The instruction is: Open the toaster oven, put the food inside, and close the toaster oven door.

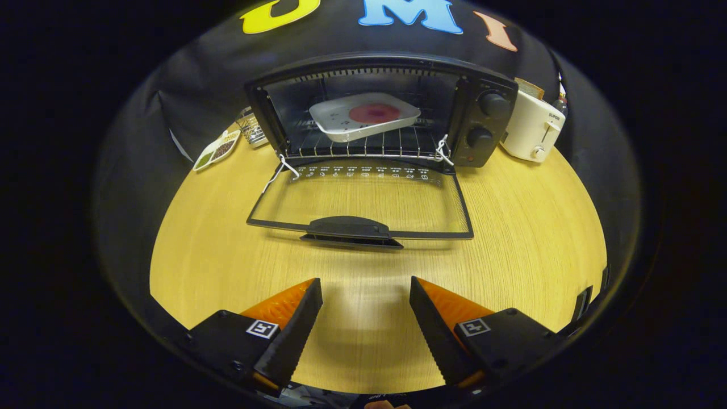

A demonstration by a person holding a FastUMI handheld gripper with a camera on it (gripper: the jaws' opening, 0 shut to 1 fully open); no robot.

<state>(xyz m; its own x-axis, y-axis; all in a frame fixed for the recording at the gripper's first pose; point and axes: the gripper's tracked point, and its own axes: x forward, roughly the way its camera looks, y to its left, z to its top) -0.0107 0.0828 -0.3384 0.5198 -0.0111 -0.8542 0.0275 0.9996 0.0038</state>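
Two fingers (318, 295) of the gripper (366, 287) fill the bottom of the frame, spread wide apart with nothing between them, only bare wood of the surface (511, 227) showing in the gap. Each finger carries a small square marker on its base.

Just beyond the fingertips, in the middle of the frame, the oven's door (363, 204) lies folded fully down, flat over the surface. Its glass pane lets the wood grain show through, and its dark handle (349, 230) sits at the near edge, pointing toward the fingers. White cord is tied at both hinge corners.

Behind the door, in the upper middle of the frame, the oven (380, 111) stands open. Inside, a white tray (363, 116) rests on the wire rack (363, 147), tilted a little, with a round red piece of food (374, 113) at its centre. Two dark knobs (493, 104) sit one above the other on the oven's right panel.

At the upper right, just beside the oven, stands a white toaster (531, 133) with something brown sticking out of its top. At the upper left, near the oven's left wall, there is a small wire basket (250, 128), and next to it a narrow dish (216, 150) divided into compartments holding green and brown contents.
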